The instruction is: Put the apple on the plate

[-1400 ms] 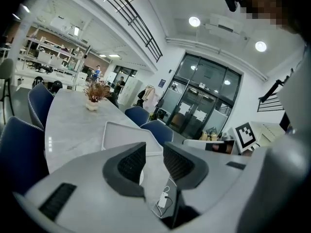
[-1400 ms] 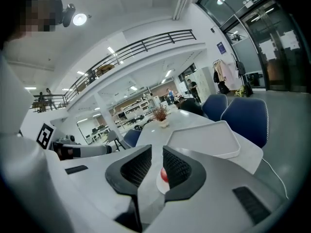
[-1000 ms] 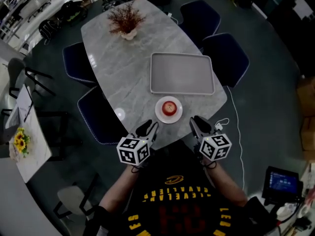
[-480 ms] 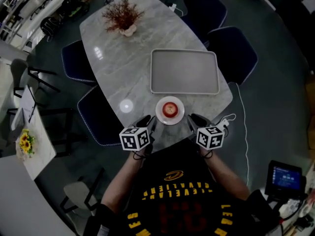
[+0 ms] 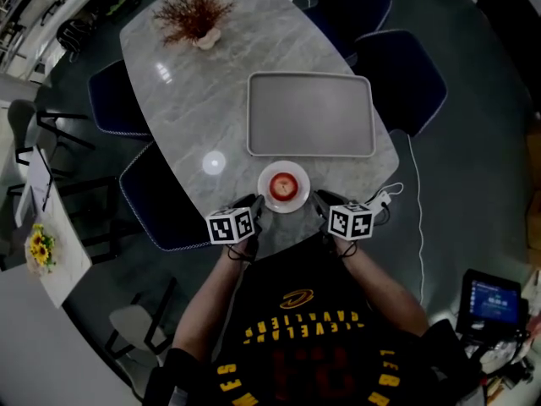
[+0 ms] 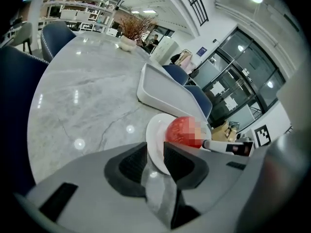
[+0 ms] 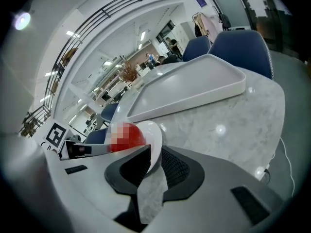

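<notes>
A red apple (image 5: 286, 186) lies in the middle of a small white plate (image 5: 284, 167) at the near edge of the marble table (image 5: 194, 117). My left gripper (image 5: 256, 203) is at the plate's left side and my right gripper (image 5: 319, 200) at its right side. In the left gripper view the plate (image 6: 154, 142) has its rim in the narrow gap of the left gripper (image 6: 155, 152), with the apple (image 6: 182, 130) just beyond. In the right gripper view the plate (image 7: 155, 132) sits the same way in the right gripper (image 7: 154, 161), beside the apple (image 7: 127, 136). Both grippers are shut on the rim.
An empty grey tray (image 5: 310, 115) lies just beyond the plate. A dried plant in a pot (image 5: 193, 11) stands at the table's far end. Blue chairs (image 5: 148, 197) ring the table. A white cable (image 5: 385, 200) hangs off the near right edge.
Both grippers have moved forward and inward from below the table edge to the plate's two sides. The apple and plate have stayed in place on the table.
</notes>
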The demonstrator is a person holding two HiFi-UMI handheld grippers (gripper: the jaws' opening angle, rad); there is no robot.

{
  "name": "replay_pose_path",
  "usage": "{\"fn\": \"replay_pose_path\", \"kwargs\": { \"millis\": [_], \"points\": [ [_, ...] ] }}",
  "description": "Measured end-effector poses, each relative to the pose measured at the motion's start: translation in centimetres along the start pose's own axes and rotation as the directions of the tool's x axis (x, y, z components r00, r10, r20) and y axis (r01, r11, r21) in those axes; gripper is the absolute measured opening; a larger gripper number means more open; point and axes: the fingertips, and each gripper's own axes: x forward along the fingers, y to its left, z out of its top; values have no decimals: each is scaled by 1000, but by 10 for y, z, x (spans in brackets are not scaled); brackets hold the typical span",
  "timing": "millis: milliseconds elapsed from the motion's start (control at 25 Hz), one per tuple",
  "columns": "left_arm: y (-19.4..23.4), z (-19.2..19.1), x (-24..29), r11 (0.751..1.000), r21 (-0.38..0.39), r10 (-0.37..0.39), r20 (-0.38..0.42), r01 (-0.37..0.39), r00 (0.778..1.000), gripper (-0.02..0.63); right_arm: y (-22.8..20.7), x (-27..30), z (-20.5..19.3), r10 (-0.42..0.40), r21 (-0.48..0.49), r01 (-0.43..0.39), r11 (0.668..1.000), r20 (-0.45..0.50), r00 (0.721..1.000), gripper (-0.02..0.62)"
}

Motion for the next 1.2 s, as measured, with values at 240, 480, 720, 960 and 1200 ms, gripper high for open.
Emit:
{"fn": "replay_pose_path", "kwargs": {
  "millis": [240, 480, 720, 960, 1200],
  "points": [
    [9, 9, 18, 998, -66, 9, -2, -9, 1000, 104, -16, 23, 6, 37, 89, -35, 995, -25, 999, 72],
    [13, 3, 27, 996, -93, -10, -6, 9, 1000, 104, -14, 41, 4, 64, 110, -59, 992, -48, 997, 72],
    [24, -4, 31, 991, -132, -27, -18, 24, 999, 104, -12, 53, -1, 70, 129, -63, 990, -56, 996, 72],
    [23, -2, 29, 990, -136, -38, -18, 35, 999, 104, -10, 52, 0, 86, 153, -78, 985, -47, 995, 72],
    [23, 0, 33, 988, -151, -33, -16, 30, 999, 91, -7, 55, 0, 100, 164, -91, 982, -53, 994, 44]
  ]
}}
